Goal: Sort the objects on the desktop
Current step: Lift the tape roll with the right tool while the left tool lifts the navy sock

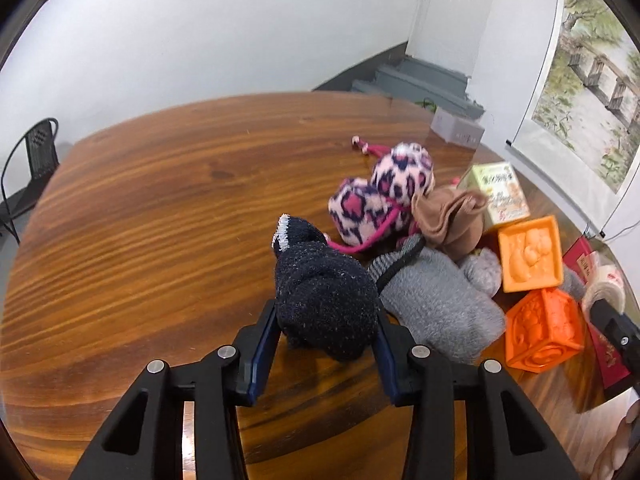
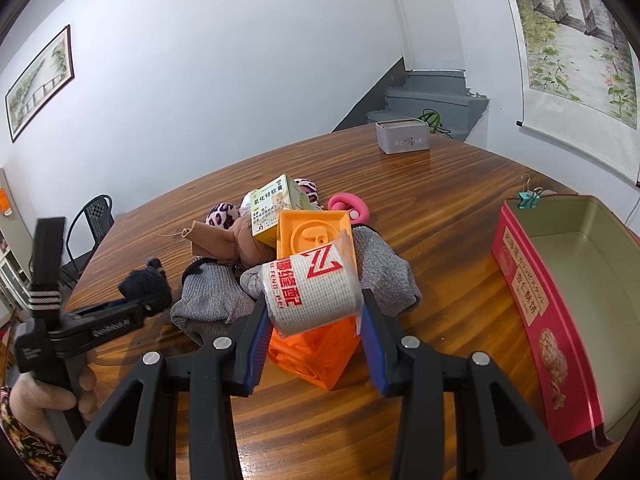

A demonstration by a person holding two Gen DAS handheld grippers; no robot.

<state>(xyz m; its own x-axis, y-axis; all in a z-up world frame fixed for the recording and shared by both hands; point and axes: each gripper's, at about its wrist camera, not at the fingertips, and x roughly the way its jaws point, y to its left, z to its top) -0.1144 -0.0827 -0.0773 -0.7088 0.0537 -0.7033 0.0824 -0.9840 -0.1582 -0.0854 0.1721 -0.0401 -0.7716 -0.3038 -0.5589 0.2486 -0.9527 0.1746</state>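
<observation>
A black sock [image 1: 320, 292] lies balled on the wooden table [image 1: 160, 220] at the left edge of a heap. My left gripper [image 1: 326, 316] is shut on it, with a blue pad pressing each side. My right gripper [image 2: 316, 308] is shut on a white tape roll [image 2: 312, 288] with red lettering and holds it just above an orange cube [image 2: 312, 356]. The heap also holds grey socks [image 1: 440, 300], a brown sock [image 1: 448, 216], a pink leopard sock [image 1: 384, 192], a second orange cube [image 1: 530, 254] and a small green-yellow carton [image 1: 500, 192].
An open red tin [image 2: 560, 300] stands at the right of the heap, with binder clips [image 2: 528, 198] by its far corner. A grey box [image 2: 402, 136] sits at the table's far edge and a pink ring [image 2: 348, 204] lies behind the heap. A black chair [image 1: 36, 160] stands beyond the left end.
</observation>
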